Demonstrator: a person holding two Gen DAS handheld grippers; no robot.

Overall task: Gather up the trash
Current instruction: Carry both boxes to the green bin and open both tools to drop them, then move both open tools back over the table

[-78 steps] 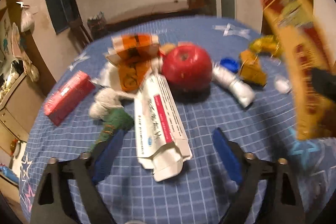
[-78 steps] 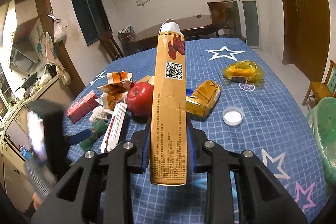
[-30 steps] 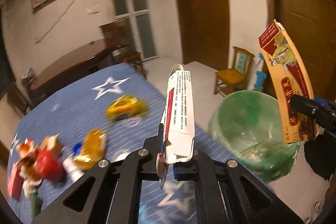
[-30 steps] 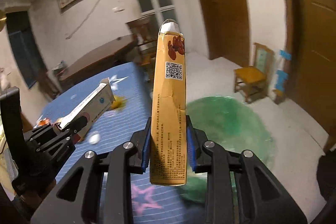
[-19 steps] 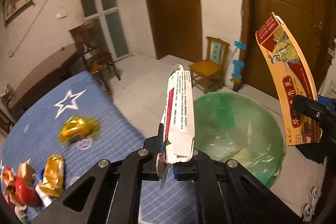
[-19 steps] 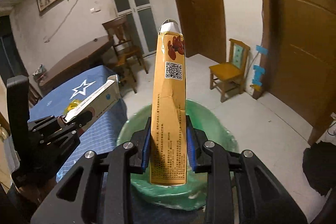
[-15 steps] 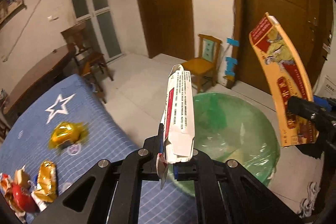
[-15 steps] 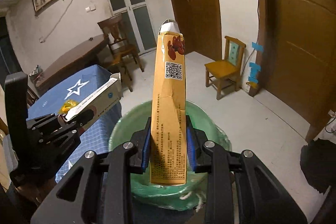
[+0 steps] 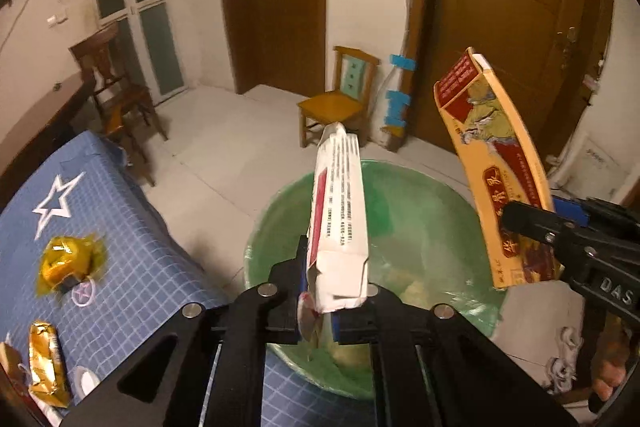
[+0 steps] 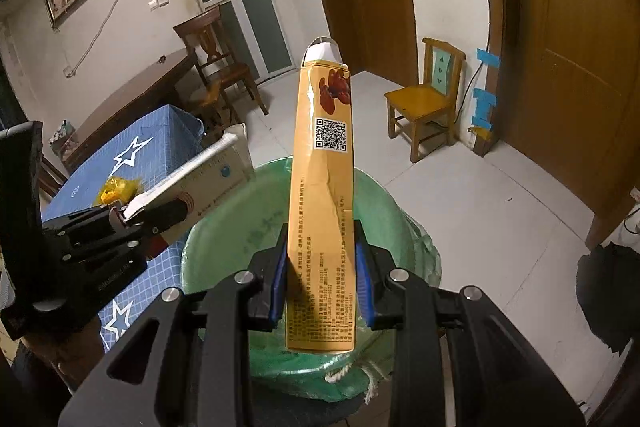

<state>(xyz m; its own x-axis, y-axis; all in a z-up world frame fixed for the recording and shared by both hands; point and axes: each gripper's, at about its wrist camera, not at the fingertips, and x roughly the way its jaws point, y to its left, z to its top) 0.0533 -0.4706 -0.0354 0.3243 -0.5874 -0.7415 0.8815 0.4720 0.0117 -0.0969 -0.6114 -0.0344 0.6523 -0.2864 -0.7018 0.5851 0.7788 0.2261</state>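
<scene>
Both hands hang over the green-lined bin, which stands on the floor just beside the blue checked table, each holding 1 flattened carton

The left gripper has the white carton by its torn bottom end. Its jaws have just been opening, the carton is between them and leans toward the right pad, and as far as the frames show it has not slipped out. The carton's long body points out over the bin's mouth.

The right gripper clamps the yellow carton across its narrow width, near the lower end, with the blue pads against both edges. These jaws have also just eased open a little, with the carton between them.

Both cartons look light, hollow and easily crushed: thin card with creases, stiff along the length but springy across it, so a squashed one likely puffs back as the pads let go and may cling for a moment. The printed faces look smooth, so the narrow edges seem the better hold.

2 gold wrappers lie on the table for a later trip
</scene>
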